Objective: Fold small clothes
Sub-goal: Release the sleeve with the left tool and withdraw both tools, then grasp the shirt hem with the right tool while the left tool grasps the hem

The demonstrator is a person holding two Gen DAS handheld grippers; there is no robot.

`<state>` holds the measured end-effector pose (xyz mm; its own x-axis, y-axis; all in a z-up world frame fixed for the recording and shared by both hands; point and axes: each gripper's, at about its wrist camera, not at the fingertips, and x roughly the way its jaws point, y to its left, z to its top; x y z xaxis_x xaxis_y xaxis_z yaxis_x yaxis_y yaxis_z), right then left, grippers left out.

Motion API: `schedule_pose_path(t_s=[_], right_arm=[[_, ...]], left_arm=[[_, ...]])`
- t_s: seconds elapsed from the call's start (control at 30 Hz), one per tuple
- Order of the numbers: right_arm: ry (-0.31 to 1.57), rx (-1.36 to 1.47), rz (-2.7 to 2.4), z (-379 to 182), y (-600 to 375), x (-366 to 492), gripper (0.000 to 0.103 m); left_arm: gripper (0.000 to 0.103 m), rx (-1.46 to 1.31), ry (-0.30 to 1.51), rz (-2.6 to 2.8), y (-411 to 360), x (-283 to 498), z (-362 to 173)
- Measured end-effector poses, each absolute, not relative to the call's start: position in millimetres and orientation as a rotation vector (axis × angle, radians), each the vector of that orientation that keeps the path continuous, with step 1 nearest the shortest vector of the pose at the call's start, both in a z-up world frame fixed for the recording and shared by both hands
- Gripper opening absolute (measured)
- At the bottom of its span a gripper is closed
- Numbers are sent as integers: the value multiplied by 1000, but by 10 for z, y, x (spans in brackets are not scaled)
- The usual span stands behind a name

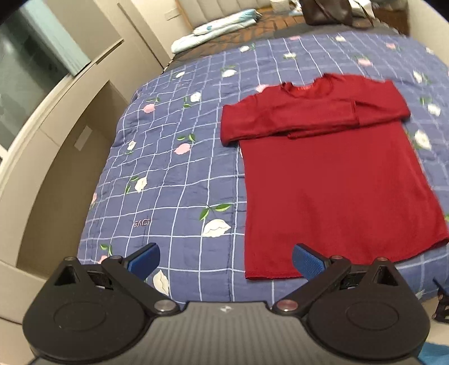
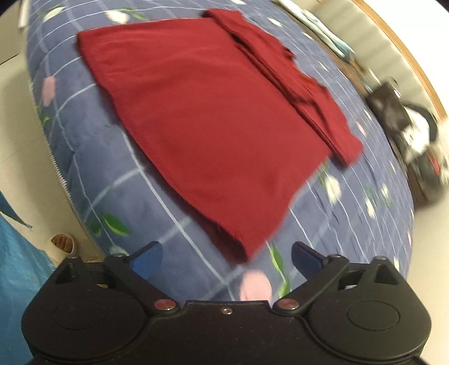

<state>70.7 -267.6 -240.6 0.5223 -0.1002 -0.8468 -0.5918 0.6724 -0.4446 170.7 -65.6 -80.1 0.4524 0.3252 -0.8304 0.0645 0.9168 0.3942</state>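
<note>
A dark red long-sleeved shirt (image 1: 336, 182) lay flat on a bed covered by a blue quilt (image 1: 174, 174) with a white grid and flower prints. Both sleeves were folded across the chest, one over the other, just below the neckline, and the body of the shirt spread smooth down to the hem at the near edge of the bed.

The left gripper (image 1: 226, 259) hung above the quilt near the shirt's bottom-left corner, its jaws wide apart and empty. Its right blue pad sat in front of the hem, though whether it touched the cloth could not be told.

The right gripper (image 2: 226, 258) was over the near right corner of the hem, jaws likewise spread and holding nothing; that view was blurred.

At the far end of the bed lay a pale blue-and-white bundle of fabric (image 1: 213, 28) and a dark bag (image 1: 328, 11). A beige cabinet (image 1: 56, 157) stood beside the bed on the left.
</note>
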Motion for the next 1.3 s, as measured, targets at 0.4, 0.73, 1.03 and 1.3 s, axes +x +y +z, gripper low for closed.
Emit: schedule_pose_path(t_s=[0.4,0.73,1.03,1.3], right_arm=[[995,-847,470,-2677,-2475,1065,74],[960,-877,469,-2680,-2379,1205,30],[1111,-569,443,-2379,-2519,1551,9],[1260,-210,389,-2010,-2745,1986,8]], left_arm=[[103,470,1157,120,-868,1812,-1018],[103,448,1174,144,-838,1888,-1050],[103,479,1200,111,-805,1884,-1276],[103,524,1214,11,-930,1835,-1626]])
